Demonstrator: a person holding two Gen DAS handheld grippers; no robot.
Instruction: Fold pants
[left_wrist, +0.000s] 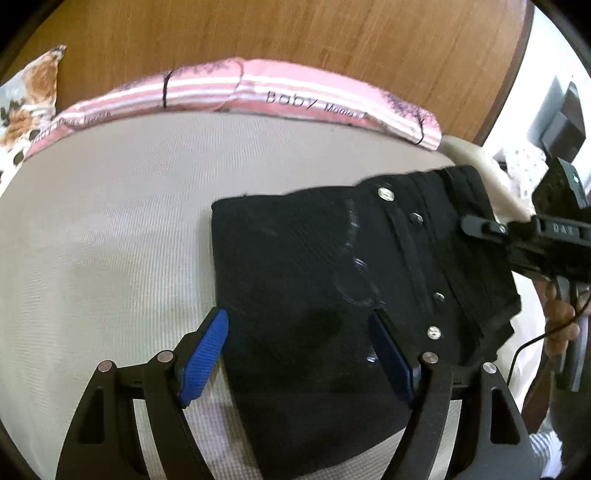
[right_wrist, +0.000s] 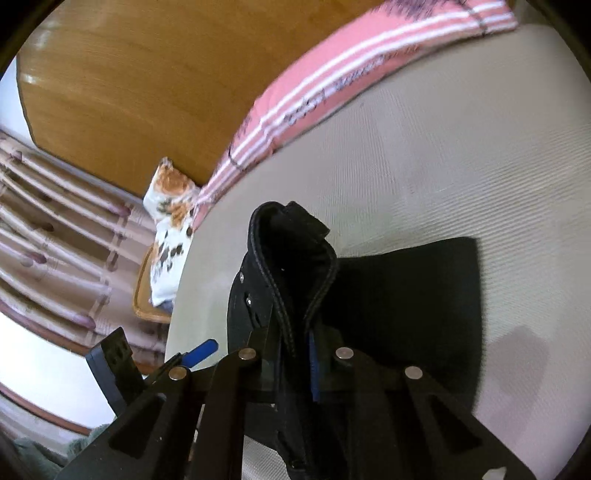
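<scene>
Left wrist view: we see our left claw (left_wrist: 299, 350) spread wide above black pants (left_wrist: 332, 277) on a beige bed (left_wrist: 110, 240), wooden headboard (left_wrist: 295, 33) behind. Right wrist view: our right claw (right_wrist: 295, 354) pinches the waistband (right_wrist: 295, 258)

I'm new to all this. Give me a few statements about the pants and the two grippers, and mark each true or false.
1. The right gripper is clamped on a raised fold of the black pants. True.
2. The left gripper is squeezed shut on the pants. False: its jaws stand open, the pants lying between them.
3. The pants lie on a wooden floor. False: they lie on a pale bed sheet.
4. A pink striped cloth lies along the sheet's far edge. True.
</scene>
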